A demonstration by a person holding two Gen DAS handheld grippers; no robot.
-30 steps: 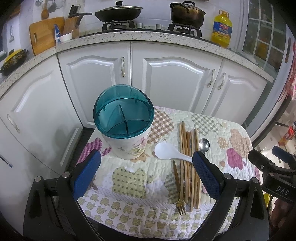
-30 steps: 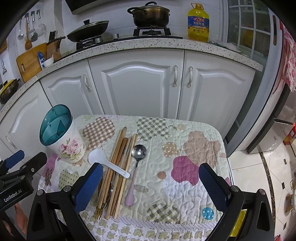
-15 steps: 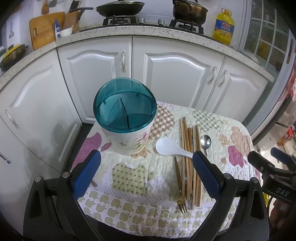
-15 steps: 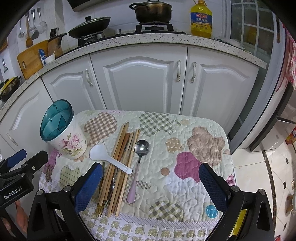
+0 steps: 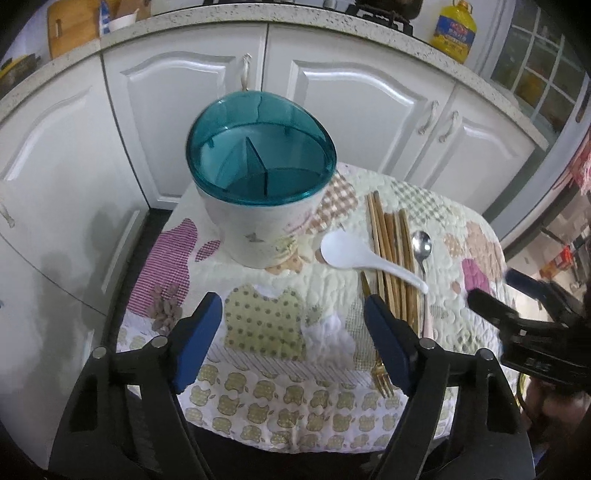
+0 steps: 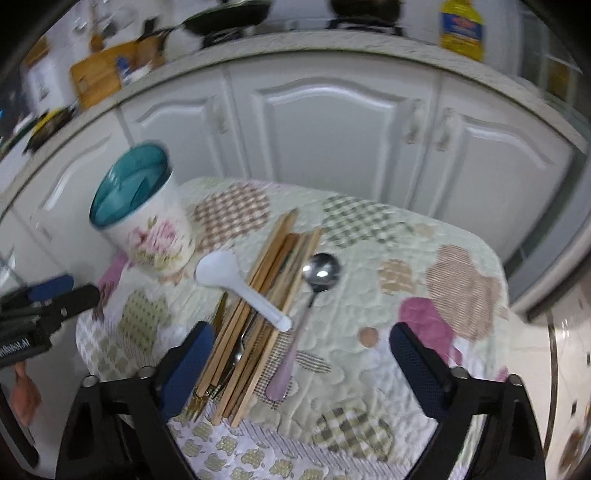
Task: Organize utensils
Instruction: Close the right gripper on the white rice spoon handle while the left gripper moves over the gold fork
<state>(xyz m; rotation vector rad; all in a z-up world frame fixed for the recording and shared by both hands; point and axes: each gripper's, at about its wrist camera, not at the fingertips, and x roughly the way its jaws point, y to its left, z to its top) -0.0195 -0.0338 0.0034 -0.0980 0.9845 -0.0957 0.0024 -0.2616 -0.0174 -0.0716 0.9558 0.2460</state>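
Note:
A floral utensil holder [image 5: 258,206] with a teal divided top stands at the left of a small quilted table [image 5: 266,325]; it also shows in the right wrist view [image 6: 147,225]. To its right lie several wooden chopsticks [image 5: 391,240], a white spoon [image 5: 351,254] across them, a metal spoon [image 5: 422,245] with a pink handle and a gold fork [image 5: 382,380]. In the right wrist view these are the chopsticks [image 6: 273,273], white spoon [image 6: 229,277] and metal spoon [image 6: 320,271]. My left gripper [image 5: 293,334] is open over the table's front. My right gripper [image 6: 301,356] is open just above the utensil handles.
White kitchen cabinets [image 5: 354,110] stand close behind the table under a speckled counter with a yellow oil bottle [image 5: 453,31] and a cutting board [image 6: 98,79]. The table drops off on all sides; tiled floor [image 6: 569,332] lies to the right.
Both grippers have moved forward and down toward the table. The right wrist view is now blurred by motion and closer to the utensils. Nothing on the table has moved.

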